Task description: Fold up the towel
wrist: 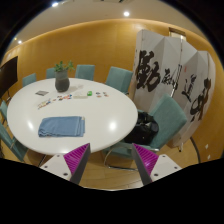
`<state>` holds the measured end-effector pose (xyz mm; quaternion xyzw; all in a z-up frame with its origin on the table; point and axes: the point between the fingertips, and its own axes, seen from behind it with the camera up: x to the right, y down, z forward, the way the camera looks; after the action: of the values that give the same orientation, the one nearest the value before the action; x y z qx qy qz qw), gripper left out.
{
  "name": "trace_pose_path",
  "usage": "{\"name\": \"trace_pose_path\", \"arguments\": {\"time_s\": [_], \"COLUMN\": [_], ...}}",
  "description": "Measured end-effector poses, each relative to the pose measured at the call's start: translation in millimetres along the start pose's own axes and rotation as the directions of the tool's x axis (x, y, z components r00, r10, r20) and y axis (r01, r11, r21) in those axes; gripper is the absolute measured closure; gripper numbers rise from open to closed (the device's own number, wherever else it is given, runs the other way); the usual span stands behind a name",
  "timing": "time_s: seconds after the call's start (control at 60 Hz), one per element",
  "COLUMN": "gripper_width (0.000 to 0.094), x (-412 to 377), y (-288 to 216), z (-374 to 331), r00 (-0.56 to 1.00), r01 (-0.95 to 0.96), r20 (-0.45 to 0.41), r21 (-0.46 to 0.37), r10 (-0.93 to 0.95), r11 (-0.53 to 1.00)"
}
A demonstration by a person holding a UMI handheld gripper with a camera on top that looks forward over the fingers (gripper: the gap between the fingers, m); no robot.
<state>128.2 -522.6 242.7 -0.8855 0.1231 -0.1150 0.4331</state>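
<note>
A blue towel lies folded flat on the round white table, near its front edge. My gripper is open and empty, held well back from the table and to the right of the towel. The two fingers with magenta pads frame bare wooden floor and the table's base between them. Nothing stands between the fingers.
A potted plant and several small items sit at the table's far side. Teal chairs ring the table. A white folding screen with black characters stands at the right. A black bag lies on the floor.
</note>
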Motion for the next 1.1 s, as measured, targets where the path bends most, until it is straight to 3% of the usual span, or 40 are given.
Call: {"name": "trace_pose_path", "arguments": {"time_s": [0.25,0.383,0.567,0.767,0.917,1.1], "gripper_width": [0.0070,0.0084,0.0080,0.0079,0.0065,0.0077], "x": [-18.9,-65.2,-193.5,-355.1,-449.3,-517.3], "y": [43.2,79.7,108.1,81.5,40.1,19.7], "z": [-5.5,-8.9,-0.8,46.8,122.5,234.6], "r00": [1.000,0.995,0.962,0.913,0.915,0.938], "r01": [0.024,0.057,0.115,0.145,0.125,0.172], "r20": [0.017,0.082,0.257,0.388,0.386,0.302], "r21": [-0.055,-0.083,-0.093,-0.030,0.014,0.022], "r10": [-0.024,-0.051,-0.088,-0.122,-0.120,-0.170], "r11": [0.998,0.995,0.989,0.989,0.992,0.985]}}
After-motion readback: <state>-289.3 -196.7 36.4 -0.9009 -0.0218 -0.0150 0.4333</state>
